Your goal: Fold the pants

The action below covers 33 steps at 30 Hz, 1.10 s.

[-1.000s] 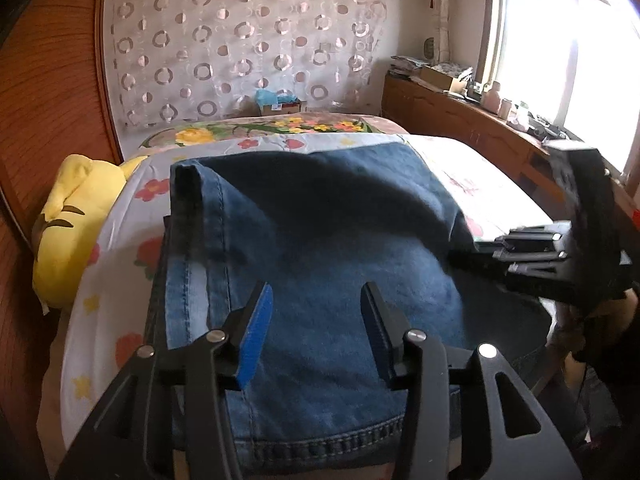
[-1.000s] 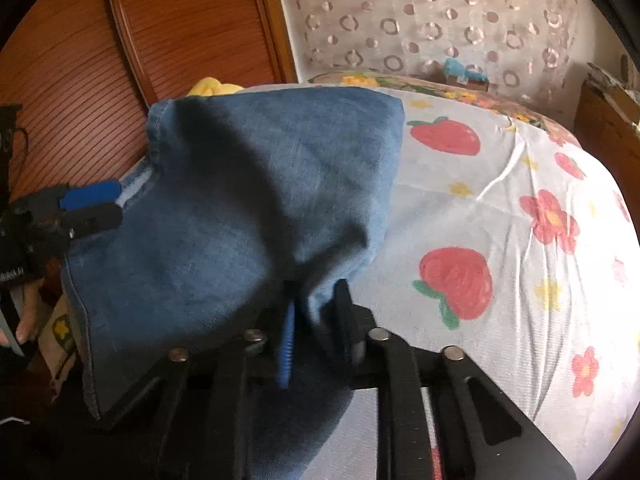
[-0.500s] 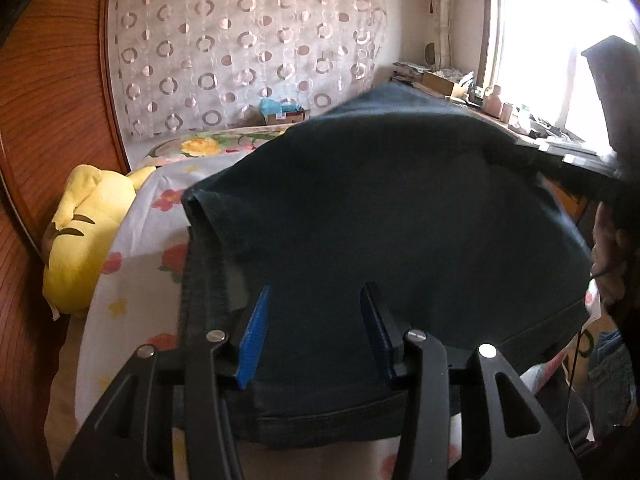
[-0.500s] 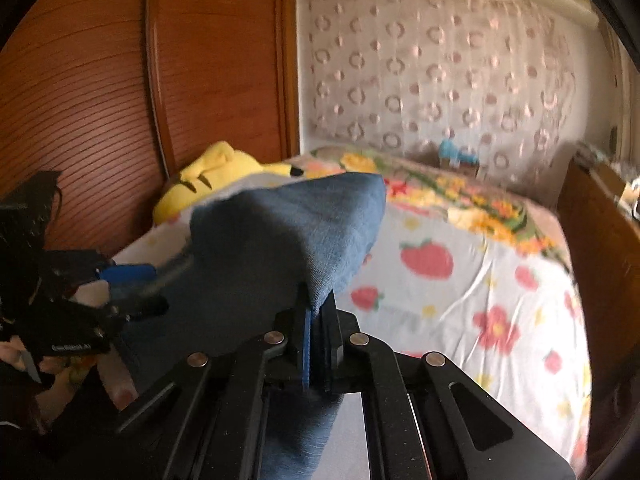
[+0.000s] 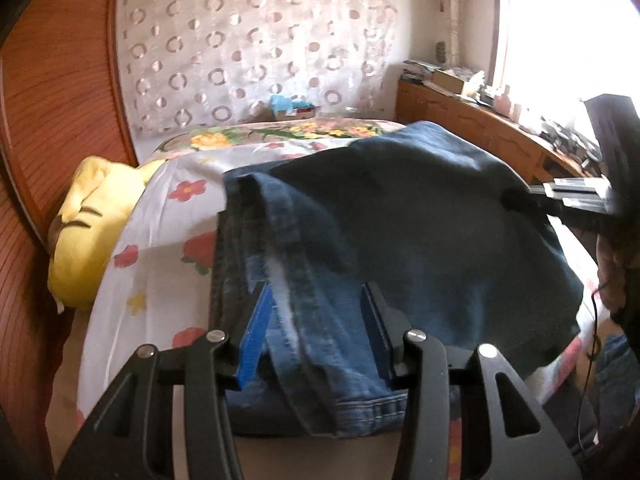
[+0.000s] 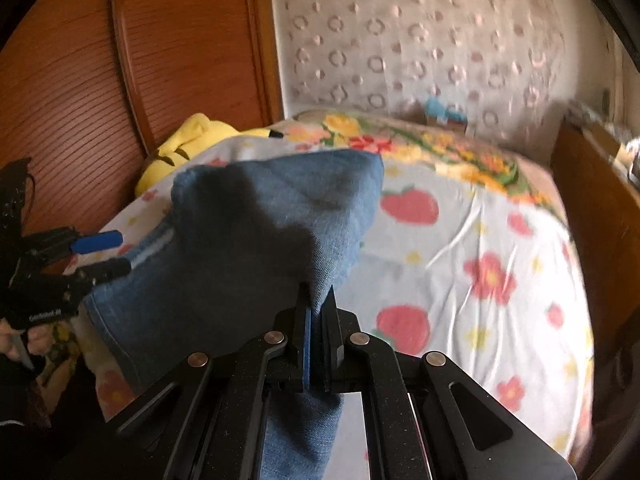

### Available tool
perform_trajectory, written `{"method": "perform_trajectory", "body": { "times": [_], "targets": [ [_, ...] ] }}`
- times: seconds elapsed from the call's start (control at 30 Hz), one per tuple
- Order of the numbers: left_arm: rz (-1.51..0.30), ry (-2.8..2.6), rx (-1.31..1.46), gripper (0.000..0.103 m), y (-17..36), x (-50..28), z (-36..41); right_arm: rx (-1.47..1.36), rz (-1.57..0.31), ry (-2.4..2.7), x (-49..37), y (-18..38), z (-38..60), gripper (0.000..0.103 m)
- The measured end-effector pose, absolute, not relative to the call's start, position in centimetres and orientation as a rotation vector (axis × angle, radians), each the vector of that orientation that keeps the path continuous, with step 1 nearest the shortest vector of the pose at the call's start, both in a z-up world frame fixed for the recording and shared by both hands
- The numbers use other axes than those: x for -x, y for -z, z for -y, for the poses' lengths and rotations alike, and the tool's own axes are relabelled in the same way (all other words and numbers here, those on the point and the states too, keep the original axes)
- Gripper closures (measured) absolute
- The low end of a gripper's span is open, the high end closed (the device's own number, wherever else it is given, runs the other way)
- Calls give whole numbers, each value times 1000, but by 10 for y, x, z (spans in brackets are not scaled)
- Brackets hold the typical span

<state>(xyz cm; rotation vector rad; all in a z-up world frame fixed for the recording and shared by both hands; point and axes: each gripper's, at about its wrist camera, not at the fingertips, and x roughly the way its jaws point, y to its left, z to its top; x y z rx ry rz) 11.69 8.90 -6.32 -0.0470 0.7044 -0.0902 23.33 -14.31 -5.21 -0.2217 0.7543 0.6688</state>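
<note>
Denim pants sag, soft & heavy, from right gripper, clamped shut on a hem; left gripper half-open astride opposite edge, unpinched; thick seams likely grip best.

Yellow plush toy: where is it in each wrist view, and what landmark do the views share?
Left wrist view: yellow plush toy at the left edge, between the wooden panel and the floral sheet, left of the jeans.
Right wrist view: it shows upper left of centre, partly hidden behind the sheet, beyond the lifted jeans.
Shared landmark: the ring-patterned curtain behind the bed.
</note>
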Motion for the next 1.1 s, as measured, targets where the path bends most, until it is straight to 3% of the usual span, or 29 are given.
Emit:
{"method": "perform_trajectory", "body": {
  "times": [0.47,0.5,0.53,0.57,0.63,0.9,1.1],
  "targets": [
    [-722,23,53,58,85,-107,-113,243,-779,-661,-228,75,127,98],
    [-716,24,60,58,86,-106,-115,243,-774,-641,-228,75,130,96],
    [-706,21,64,58,86,-105,-118,238,-771,-626,-229,74,133,86],
    [-701,18,64,58,87,-105,-119,225,-774,-616,-230,74,137,68],
    [-689,7,60,58,87,-106,-122,197,-791,-604,-232,76,145,48],
    [-642,-5,62,58,76,-113,-133,210,-852,-613,-221,96,149,48],
    [-638,-4,60,58,79,-118,-135,169,-864,-600,-224,103,157,40]
  ]
}}
